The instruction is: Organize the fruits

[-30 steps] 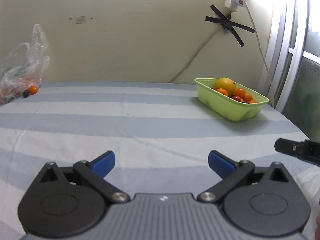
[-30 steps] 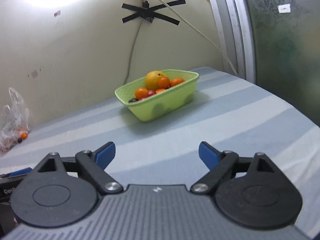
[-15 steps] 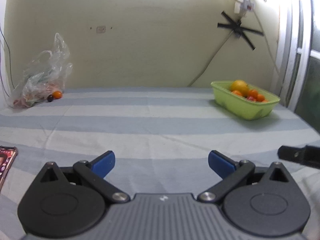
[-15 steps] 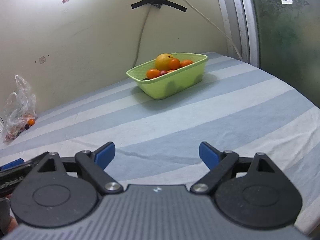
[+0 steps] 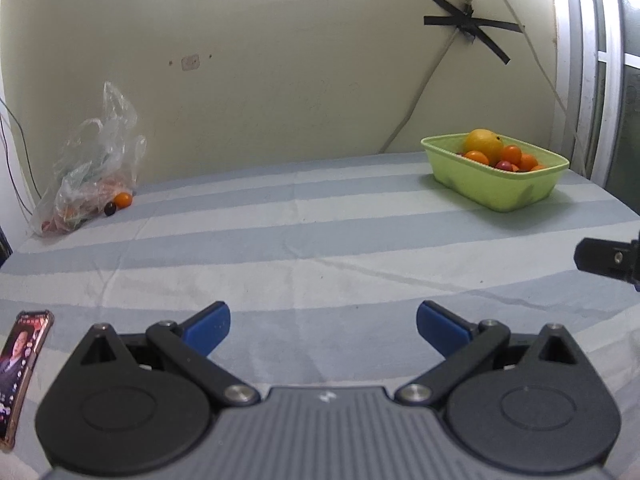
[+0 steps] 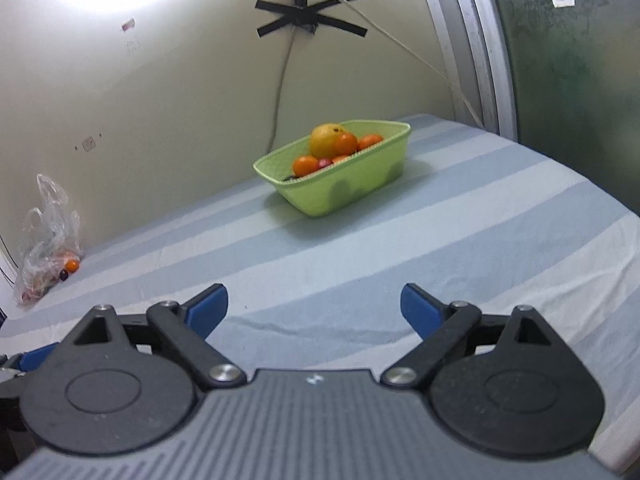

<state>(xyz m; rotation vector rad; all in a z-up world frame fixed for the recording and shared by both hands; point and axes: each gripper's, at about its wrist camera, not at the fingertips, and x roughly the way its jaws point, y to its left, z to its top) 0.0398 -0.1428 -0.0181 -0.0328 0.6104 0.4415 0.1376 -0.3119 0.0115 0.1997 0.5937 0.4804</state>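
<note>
Table (image 5: 320,248) covered in a cloth of pale blue and white stripes, creased in places. Far right: green basket (image 5: 494,184) of fruit. Far left, against the wall: crumpled clear plastic bag (image 5: 86,172), with a small orange fruit (image 5: 122,199) and a dark one (image 5: 110,209) just beside it. Near left edge: phone (image 5: 20,364), screen lit.

Home bedroom: striped bedsheet (image 5: 320,236), taped wall cable (image 5: 424,92), phone (image 5: 20,364).
</note>
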